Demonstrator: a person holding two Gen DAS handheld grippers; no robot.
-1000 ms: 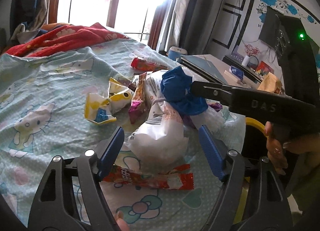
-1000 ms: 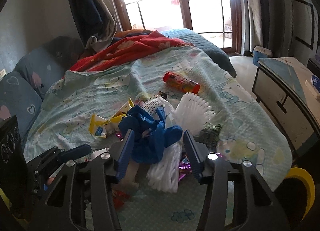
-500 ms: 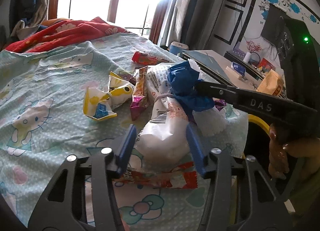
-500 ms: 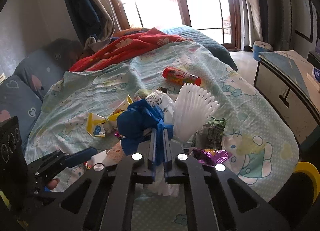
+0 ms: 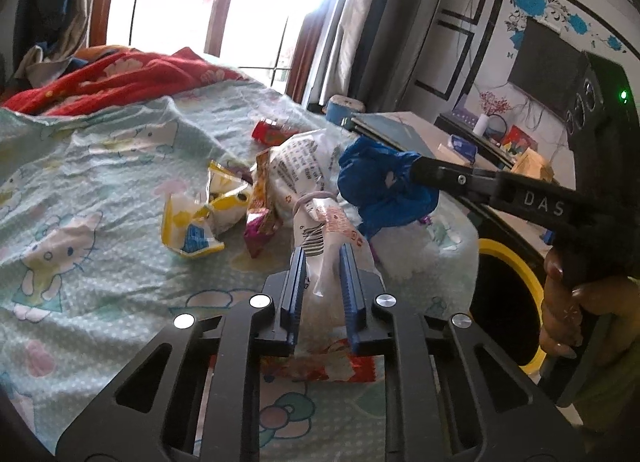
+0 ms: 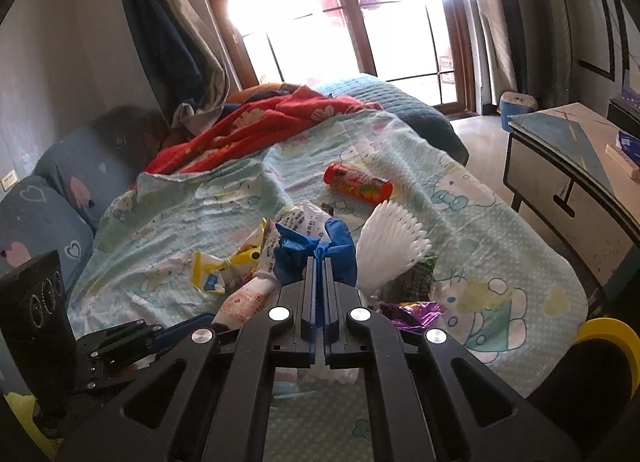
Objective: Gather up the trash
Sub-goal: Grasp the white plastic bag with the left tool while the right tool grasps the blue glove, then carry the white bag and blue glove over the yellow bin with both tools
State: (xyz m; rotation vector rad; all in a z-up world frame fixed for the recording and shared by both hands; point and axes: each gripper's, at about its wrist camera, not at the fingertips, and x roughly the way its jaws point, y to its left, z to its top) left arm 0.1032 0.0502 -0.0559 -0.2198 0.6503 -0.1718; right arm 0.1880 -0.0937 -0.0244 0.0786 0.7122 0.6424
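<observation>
left tongs: nearest thing in the left wrist view, at 6 o'clock. The jaws are closing on the white plastic bag, and the blue pads already pinch its gathered lower end, probably because the bunched film is the easiest part to hold.

red wrapper: flat on the bed sheet right under those tongs, loose and untouched. Looks like it's being left for a later grab.

right tongs: pressed fully together on the blue glove, only a thin fold of it between the pads. In the left view the glove hangs off the tips at about 2 o'clock, clear of the sheet, so it seems lifted to carry away.

person's hand: wrapped around the right handle at 3 o'clock, squeezing the trigger to keep that pinch.

yellow rim: beside the bed at 3 o'clock, maybe a bin. Hard to tell, since most of it is hidden.

yellow wrapper: crumpled on the sheet at 10 o'clock of the bag, not touched.

white fluted tray: leaning just right of the glove in the right view.

red tube: farther up the bed at 12 o'clock, lying on its side, well apart from the pile.
</observation>
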